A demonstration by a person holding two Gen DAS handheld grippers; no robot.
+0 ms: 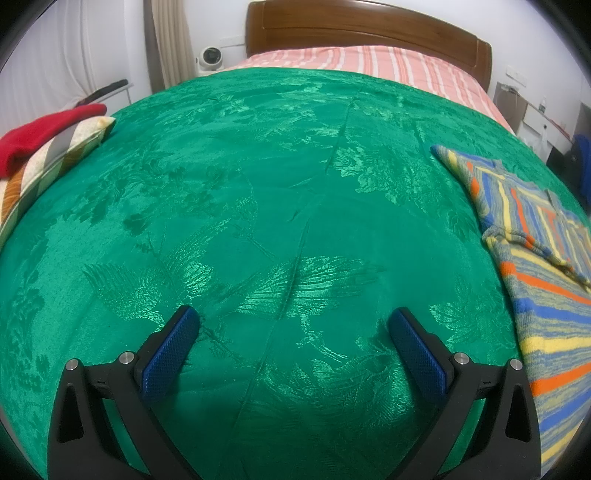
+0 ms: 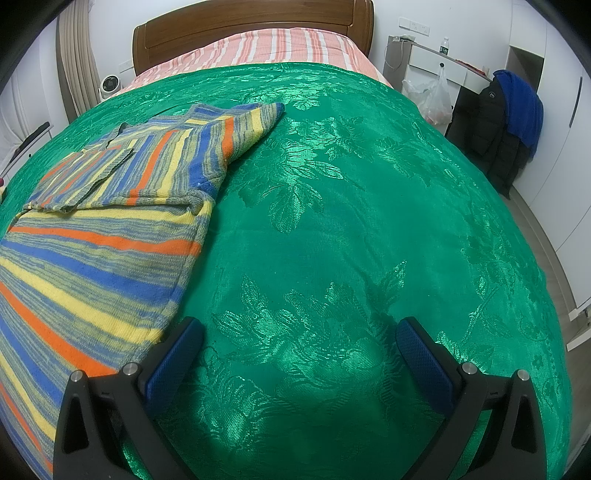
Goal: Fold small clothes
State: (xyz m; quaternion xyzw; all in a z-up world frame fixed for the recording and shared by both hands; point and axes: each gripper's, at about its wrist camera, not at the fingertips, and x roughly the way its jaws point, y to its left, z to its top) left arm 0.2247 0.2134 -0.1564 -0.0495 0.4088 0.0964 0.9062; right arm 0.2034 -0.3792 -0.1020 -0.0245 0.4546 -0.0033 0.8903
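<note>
A small knitted sweater with blue, yellow and orange stripes lies flat on the green bedspread, one sleeve folded across its chest. In the left wrist view the sweater sits at the right edge. My left gripper is open over bare bedspread, well left of the sweater, holding nothing. My right gripper is open too, its left finger just beside the sweater's lower right edge, the gap over bare bedspread.
A red garment lies on a patterned pillow at the bed's left edge. A wooden headboard and pink striped sheet are at the far end. Dark and blue coats hang right of the bed, near a plastic bag.
</note>
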